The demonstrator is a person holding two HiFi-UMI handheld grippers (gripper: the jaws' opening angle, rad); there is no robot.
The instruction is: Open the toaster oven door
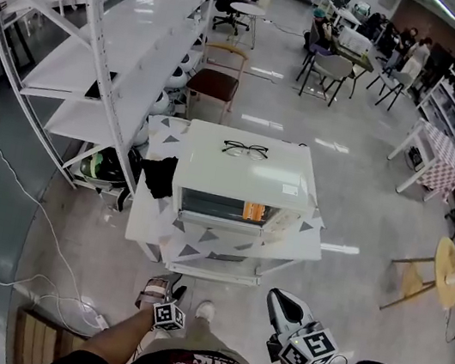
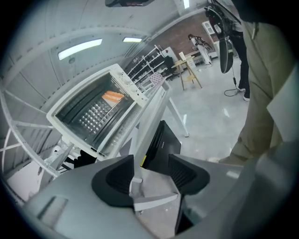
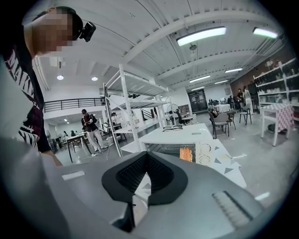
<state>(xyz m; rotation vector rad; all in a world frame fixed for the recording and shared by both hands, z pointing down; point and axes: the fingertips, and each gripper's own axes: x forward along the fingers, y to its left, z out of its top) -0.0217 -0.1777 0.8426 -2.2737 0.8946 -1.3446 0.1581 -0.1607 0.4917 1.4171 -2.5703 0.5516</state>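
A white toaster oven is seen on a small tabletop covered with a triangle-patterned cloth, in front of the person and well apart from both tools. Its glass door is turned toward the person and appears shut, and something orange can be made out behind the glass. A pair of glasses is laid on the oven's top. The left hand-held gripper is held low and short of the tabletop, with its jaws spread and nothing caught between them. The right hand-held gripper is likewise kept back from the oven, its jaws pressed together at the tips with nothing between them. White shelving is seen to the left of the tabletop.
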